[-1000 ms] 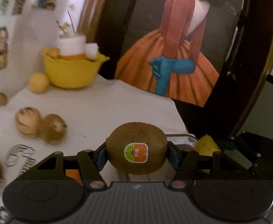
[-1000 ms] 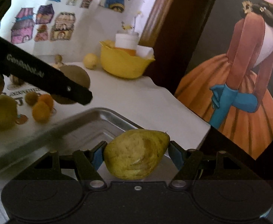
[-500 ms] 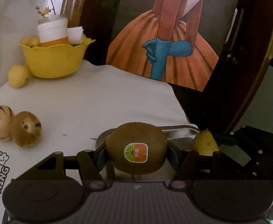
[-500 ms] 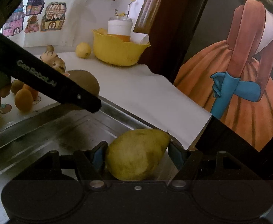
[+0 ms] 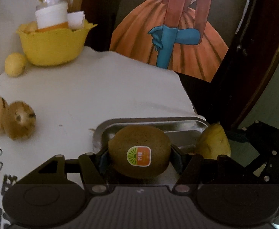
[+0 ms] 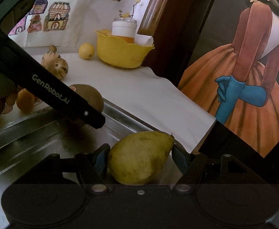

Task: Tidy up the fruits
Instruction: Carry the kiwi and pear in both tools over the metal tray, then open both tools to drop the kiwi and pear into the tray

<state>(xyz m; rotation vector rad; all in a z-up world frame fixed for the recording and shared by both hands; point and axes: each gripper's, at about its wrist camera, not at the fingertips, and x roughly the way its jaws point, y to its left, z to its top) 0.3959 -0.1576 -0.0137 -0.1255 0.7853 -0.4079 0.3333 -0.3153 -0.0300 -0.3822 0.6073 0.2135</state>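
Observation:
My left gripper [image 5: 139, 156] is shut on a brown kiwi [image 5: 139, 151] with an orange and green sticker, held over the near end of a metal tray [image 5: 158, 123]. My right gripper [image 6: 140, 157] is shut on a yellow-green pear [image 6: 139, 157], low over the same tray [image 6: 34, 133] near its right corner. The pear also shows at the right of the left wrist view [image 5: 214, 143]. The left gripper's black body [image 6: 49, 93] and the kiwi [image 6: 91, 95] show in the right wrist view.
A yellow bowl [image 5: 53, 43] with a white jar stands at the back, a lemon [image 5: 15, 64] beside it. Two striped tan fruits [image 5: 18, 122] lie left on the white cloth. Small orange fruits [image 6: 24, 100] lie beyond the tray. The table edge drops off at right.
Both grippers have moved forward and down toward the tray with their fruit. The tray now fills more of both views.

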